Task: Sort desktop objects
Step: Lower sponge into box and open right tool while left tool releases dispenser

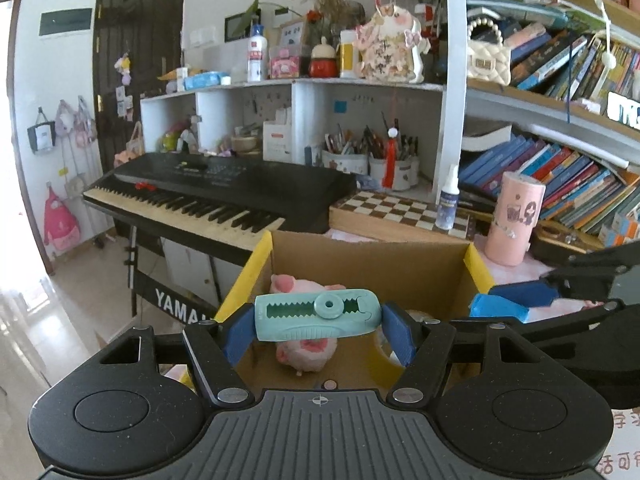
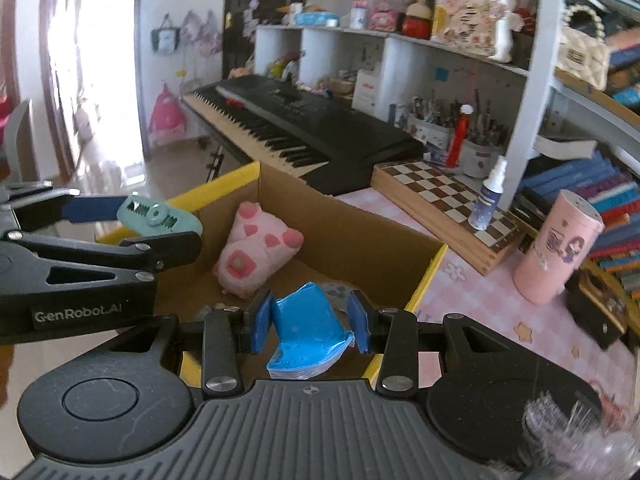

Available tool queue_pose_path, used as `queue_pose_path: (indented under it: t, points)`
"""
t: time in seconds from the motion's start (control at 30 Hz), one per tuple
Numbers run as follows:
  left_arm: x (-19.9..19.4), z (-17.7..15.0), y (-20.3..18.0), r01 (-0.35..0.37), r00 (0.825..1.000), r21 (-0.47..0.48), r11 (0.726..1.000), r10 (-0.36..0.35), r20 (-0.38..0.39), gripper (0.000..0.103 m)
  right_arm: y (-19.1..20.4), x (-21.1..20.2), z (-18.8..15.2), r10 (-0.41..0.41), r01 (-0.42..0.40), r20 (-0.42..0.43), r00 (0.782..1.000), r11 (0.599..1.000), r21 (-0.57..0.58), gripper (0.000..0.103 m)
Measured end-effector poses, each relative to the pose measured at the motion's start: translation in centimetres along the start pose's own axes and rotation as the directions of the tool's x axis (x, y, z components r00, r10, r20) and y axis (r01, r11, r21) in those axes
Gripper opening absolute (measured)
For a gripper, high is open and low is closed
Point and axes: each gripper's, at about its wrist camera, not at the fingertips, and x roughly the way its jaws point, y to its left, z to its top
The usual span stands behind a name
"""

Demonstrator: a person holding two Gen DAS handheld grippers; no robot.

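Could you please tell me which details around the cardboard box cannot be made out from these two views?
- Tape roll in the cardboard box, left wrist view: mostly hidden by the left claw and its teal correction tape.
- Box floor, right wrist view: partly covered by the right claw and blue packet.

1. Dark door [image 1: 138,60] at far left, in a white wall [image 1: 60,76].
2. Bags [image 1: 60,128] hung on that wall, left of the door.
3. Strong daylight from the left, glaring on the pale floor [image 1: 36,320].
4. Black keyboard [image 1: 224,192] on a stand before a white cubby shelf [image 1: 296,88].
5. Chessboard [image 1: 400,210] right of the keyboard, on a pink-covered desk [image 2: 480,300].
6. Pen cups [image 1: 372,160] in the cubby behind the chessboard.
7. Bookshelf [image 1: 560,112] at right, crammed with leaning books [image 1: 560,176].
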Motion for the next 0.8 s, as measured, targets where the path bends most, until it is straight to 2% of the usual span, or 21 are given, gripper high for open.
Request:
queue_pose_path:
  t: [0.27,0.5,0.8]
  points:
    - [3.0,0.0,-0.9,-0.002,0.998,0.044,0.999,0.005,-0.062,0.068,-1.7,4.0,0.7,0.02,-0.033,-0.081,0.996,0.986,-0.164,0.038]
    - [4.8,-0.2,-1.7,0.015,0.993,0.084,0.996,-0.005,-0.12,0.068,-2.1,6.7,1.0,0.048,-0.095,-0.148,0.988,0.94,-0.328,0.038]
    - [6.1,-0.5,-2.5,0.04,0.985,0.101,0.994,-0.022,-0.169,0.068,-2.0,9.3,0.7,0.071,-0.169,-0.237,0.969,0.889,-0.425,0.038]
